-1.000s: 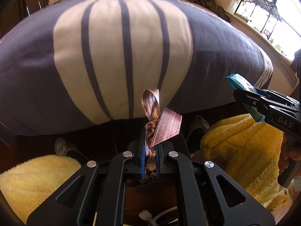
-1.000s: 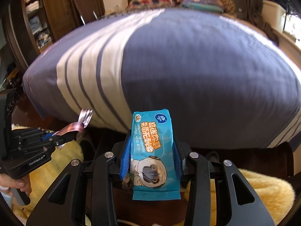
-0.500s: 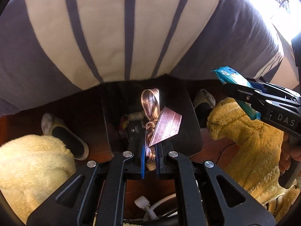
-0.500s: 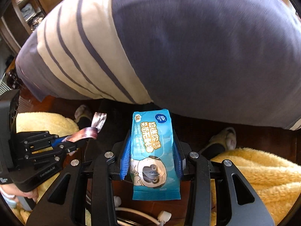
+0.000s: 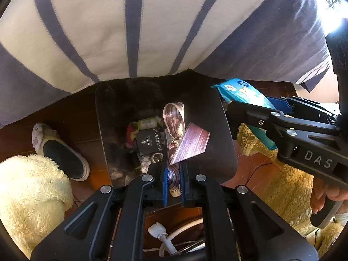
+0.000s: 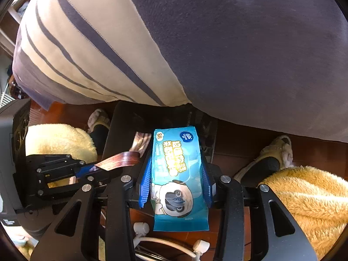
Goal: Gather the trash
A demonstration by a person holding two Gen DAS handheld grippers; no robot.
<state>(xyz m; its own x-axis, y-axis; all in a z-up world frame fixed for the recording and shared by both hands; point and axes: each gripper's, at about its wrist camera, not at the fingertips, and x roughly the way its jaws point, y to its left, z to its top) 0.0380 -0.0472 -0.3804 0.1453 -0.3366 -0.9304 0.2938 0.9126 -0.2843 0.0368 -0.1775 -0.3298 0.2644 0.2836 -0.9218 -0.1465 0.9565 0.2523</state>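
Left tongs (image 5: 173,179), seen from their own wrist camera: the blue pads are closed on the knotted stem of a pink-brown ribbon (image 5: 184,134), whose loop and flat tail stand up beyond the tips. Directly beyond and below these tongs stands a dark trash bin (image 5: 219,130) on the wooden floor (image 5: 87,130), its mouth facing the camera. Inside it lie a black box (image 5: 150,141) with pale lettering, a pale green bottle (image 5: 148,123) and crumpled scraps. The far rim of the bin lies under the edge of a bed covered in a cream-and-slate striped bedspread (image 5: 130,32).

Right tongs (image 6: 176,187), seen from their own wrist camera: the ribbed blue pads press on both long sides of a blue wipes packet (image 6: 177,180), which lies lengthwise between them with its printed face up; the jaws are not closed tight but spread to the packet's width. The far end of the packet reaches over the near rim of the bin, and the ribbon, held by the left tongs, hangs just to the packet's left.

To either side of the tongs, plush yellow sleeves or trouser legs (image 5: 32,195) and two slippers (image 5: 63,154) are visible. A white cable with plugs (image 6: 165,239) lies on the floor nearer than the pads. In the left view, a hand (image 5: 326,198) grips the handle of the right tongs at the lower right.
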